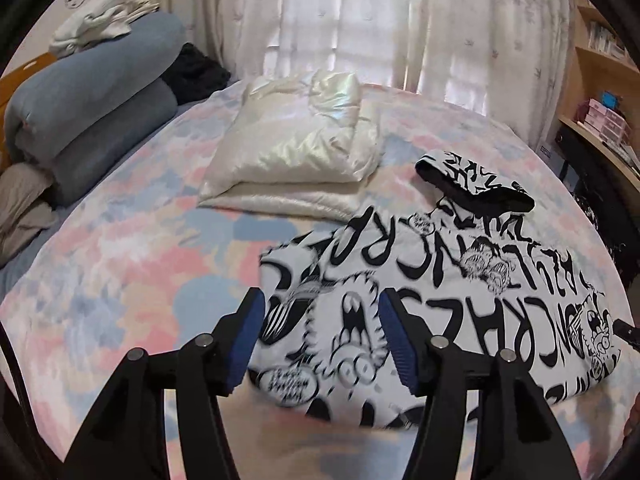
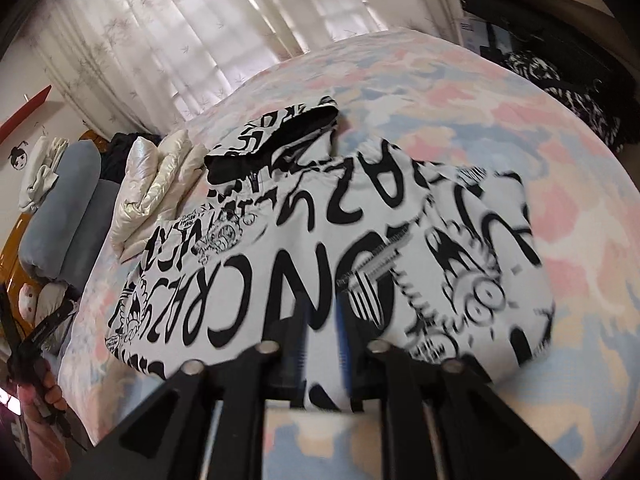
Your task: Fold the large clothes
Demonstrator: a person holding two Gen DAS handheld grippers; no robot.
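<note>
A white hooded top with black graffiti print (image 1: 432, 280) (image 2: 320, 232) lies folded on the pastel bed sheet (image 1: 132, 248) (image 2: 460, 92), its black-lined hood (image 1: 472, 184) (image 2: 276, 136) at the far end. My left gripper (image 1: 320, 304) hovers over the top's near left corner, its blue pads (image 1: 254, 336) wide apart with nothing between them. My right gripper (image 2: 320, 320) hangs over the top's near edge. Its pads stand a narrow gap apart, and the print shows through the gap; the view is blurred. At the left edge of the right wrist view a hand holds the left gripper (image 2: 24, 340).
A folded cream puffer jacket (image 1: 296, 148) (image 2: 156, 184) lies beyond the top. Rolled blue bedding (image 1: 92, 120) with pale clothes on it lines the left side. Curtains (image 1: 340, 20) hang behind the bed. Wooden shelves (image 1: 600, 120) and dark printed clothes (image 2: 560, 92) stand at the right.
</note>
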